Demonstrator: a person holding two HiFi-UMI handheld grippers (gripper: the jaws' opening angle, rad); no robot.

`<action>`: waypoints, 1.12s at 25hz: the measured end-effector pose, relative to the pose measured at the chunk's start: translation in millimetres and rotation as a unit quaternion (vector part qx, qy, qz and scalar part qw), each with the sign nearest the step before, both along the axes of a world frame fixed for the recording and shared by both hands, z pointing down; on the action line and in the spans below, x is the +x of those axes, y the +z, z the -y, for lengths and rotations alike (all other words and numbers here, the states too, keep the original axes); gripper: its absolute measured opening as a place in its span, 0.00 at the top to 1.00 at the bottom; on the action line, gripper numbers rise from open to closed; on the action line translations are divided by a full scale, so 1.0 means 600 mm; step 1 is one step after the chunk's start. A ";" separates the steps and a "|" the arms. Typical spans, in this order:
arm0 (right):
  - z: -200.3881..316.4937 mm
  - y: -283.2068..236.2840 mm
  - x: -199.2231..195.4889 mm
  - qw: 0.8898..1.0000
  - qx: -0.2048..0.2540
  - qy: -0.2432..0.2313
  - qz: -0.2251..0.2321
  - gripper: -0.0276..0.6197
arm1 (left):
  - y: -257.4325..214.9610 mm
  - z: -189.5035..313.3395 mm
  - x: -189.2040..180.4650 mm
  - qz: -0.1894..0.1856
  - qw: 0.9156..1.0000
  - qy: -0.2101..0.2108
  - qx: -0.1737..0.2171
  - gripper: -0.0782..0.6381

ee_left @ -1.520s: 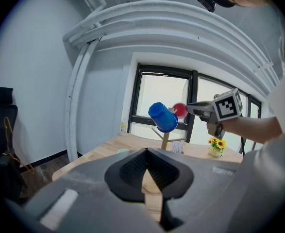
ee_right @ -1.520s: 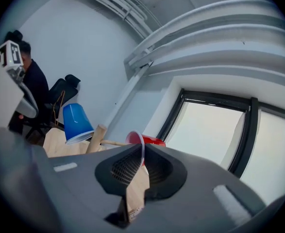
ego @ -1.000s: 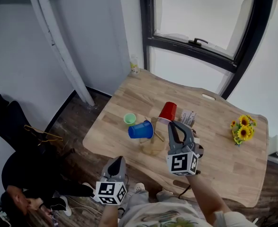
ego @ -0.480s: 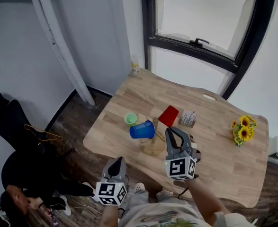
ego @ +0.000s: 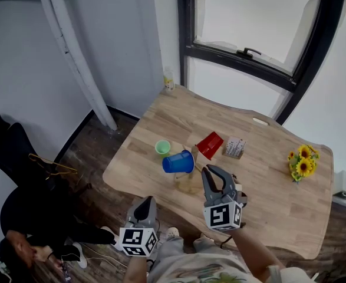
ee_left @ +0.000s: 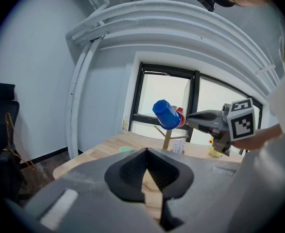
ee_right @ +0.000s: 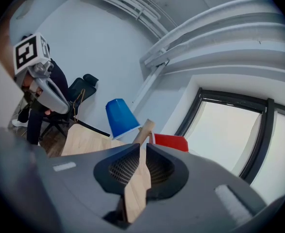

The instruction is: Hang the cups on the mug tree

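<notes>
A wooden mug tree point(ego: 188, 178) stands near the table's front edge. A blue cup point(ego: 177, 162) hangs on its left peg and a red cup point(ego: 209, 144) hangs tilted on its right peg. A small green cup point(ego: 162, 148) stands on the table left of the tree. My right gripper point(ego: 211, 171) sits just in front of the tree, apart from the red cup. Its jaws have just been opening and stand a narrow gap apart with nothing between them. My left gripper point(ego: 143, 204) hangs below the table's front edge, shut and empty. In the right gripper view the blue cup point(ee_right: 121, 118) and red cup point(ee_right: 170, 142) flank the tree's top.
Yellow flowers point(ego: 302, 161) stand at the table's right end. A small printed box point(ego: 234, 147) sits just behind the red cup. A little bottle point(ego: 168, 84) is on the far corner. A black chair point(ego: 7, 152) and a person are on the floor to the left.
The red cup, upright at my right gripper's tips a second ago, now hangs tilted on the tree. The right gripper has drawn back toward me and lower. The left gripper has not moved.
</notes>
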State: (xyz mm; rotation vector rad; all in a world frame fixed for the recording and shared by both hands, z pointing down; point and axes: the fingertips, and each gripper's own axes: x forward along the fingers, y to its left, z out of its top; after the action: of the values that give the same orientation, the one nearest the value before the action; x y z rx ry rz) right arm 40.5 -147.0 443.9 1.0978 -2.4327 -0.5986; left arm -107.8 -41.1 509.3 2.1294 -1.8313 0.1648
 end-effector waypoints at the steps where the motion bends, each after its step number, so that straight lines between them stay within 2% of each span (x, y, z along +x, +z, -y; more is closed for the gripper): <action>1: -0.007 0.005 -0.004 1.000 -0.004 -0.004 -0.003 0.89 | 0.000 0.000 -0.001 -0.001 1.000 0.000 0.000 0.88; 10: -0.082 0.057 -0.057 0.998 -0.038 -0.050 -0.029 0.84 | 0.010 0.005 -0.018 -0.009 1.000 0.000 -0.001 0.88; 15: -0.117 0.095 -0.115 0.993 -0.059 -0.083 -0.052 0.74 | 0.019 0.006 -0.042 -0.012 1.000 -0.002 -0.004 0.88; 22: -0.118 0.146 -0.207 0.990 -0.078 -0.099 -0.071 0.69 | 0.024 0.010 -0.109 -0.005 1.000 -0.008 -0.005 0.88; 28: -0.098 0.180 -0.287 0.988 -0.084 -0.092 -0.093 0.64 | 0.032 0.006 -0.174 0.010 1.000 -0.013 -0.011 0.88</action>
State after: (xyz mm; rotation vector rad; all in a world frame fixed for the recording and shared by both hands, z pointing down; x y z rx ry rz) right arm -131.8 -88.4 552.0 0.7232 -2.3865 -0.5158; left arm -212.0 -44.9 528.2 2.0951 -1.8585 0.1991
